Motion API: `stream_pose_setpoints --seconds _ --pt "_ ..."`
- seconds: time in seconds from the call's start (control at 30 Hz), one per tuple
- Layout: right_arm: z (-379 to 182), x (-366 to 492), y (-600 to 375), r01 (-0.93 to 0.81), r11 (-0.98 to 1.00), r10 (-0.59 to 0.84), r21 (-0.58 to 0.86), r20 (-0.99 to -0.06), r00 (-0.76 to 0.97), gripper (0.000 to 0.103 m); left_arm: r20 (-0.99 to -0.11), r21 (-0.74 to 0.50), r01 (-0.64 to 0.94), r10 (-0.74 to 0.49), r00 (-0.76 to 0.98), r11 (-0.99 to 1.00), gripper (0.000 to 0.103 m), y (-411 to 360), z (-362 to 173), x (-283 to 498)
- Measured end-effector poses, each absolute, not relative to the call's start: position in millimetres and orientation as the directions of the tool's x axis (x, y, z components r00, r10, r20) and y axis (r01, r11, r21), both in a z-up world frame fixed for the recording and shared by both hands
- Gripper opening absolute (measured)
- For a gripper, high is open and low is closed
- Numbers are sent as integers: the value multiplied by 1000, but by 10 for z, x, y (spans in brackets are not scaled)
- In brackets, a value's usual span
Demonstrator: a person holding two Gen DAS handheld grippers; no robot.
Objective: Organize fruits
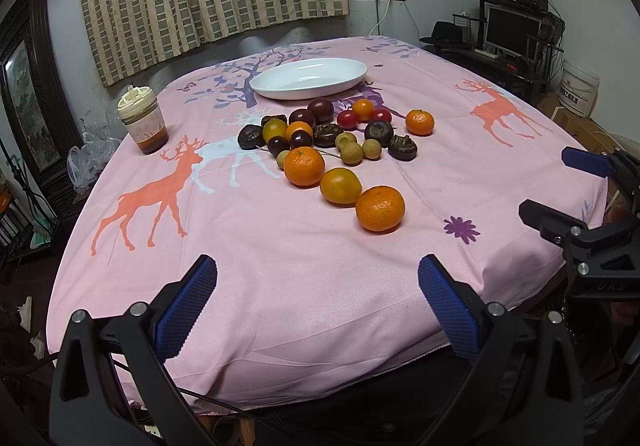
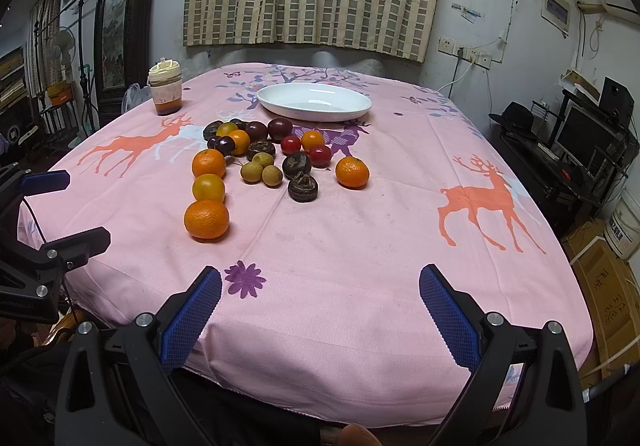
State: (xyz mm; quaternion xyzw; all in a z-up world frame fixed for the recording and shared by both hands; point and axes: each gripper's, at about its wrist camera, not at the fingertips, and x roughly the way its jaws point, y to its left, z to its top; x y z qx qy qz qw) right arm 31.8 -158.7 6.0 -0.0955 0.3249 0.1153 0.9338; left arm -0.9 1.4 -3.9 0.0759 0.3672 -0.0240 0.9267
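**Fruit heaped mid-table, both grippers gaping empty**

Left wrist view: hovering over the near edge of the pink deer-print tablecloth [image 1: 280, 266], left gripper [image 1: 318, 300] spread wide and gripping nothing. Lying mid-table in a loose pile of fruit [image 1: 332, 137]: oranges, dark plums, red cherry tomatoes, tan longans, dark water chestnuts. Sitting nearest, one orange [image 1: 380, 208], touching a yellower fruit behind it. Waiting empty just beyond the pile, a white oval dish [image 1: 309, 78]. Standing well off to the left, a lidded jar [image 1: 142, 119]. Showing at the right edge, the right gripper [image 1: 576, 189], parted.

Right wrist view: hanging over the near cloth beside a purple flower print [image 2: 245, 278], right gripper [image 2: 320, 306] also gaping wide, empty. Resting apart on the pile's right, a lone orange [image 2: 352, 172]. Peeking in at left, the left gripper [image 2: 68, 207].
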Motion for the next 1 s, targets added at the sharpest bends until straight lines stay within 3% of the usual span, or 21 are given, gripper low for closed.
stream_pose_setpoints --seconds 1.0 --pt "40 330 -1584 -278 955 154 -101 -632 759 99 -693 121 100 11 721 988 99 29 -97 -7"
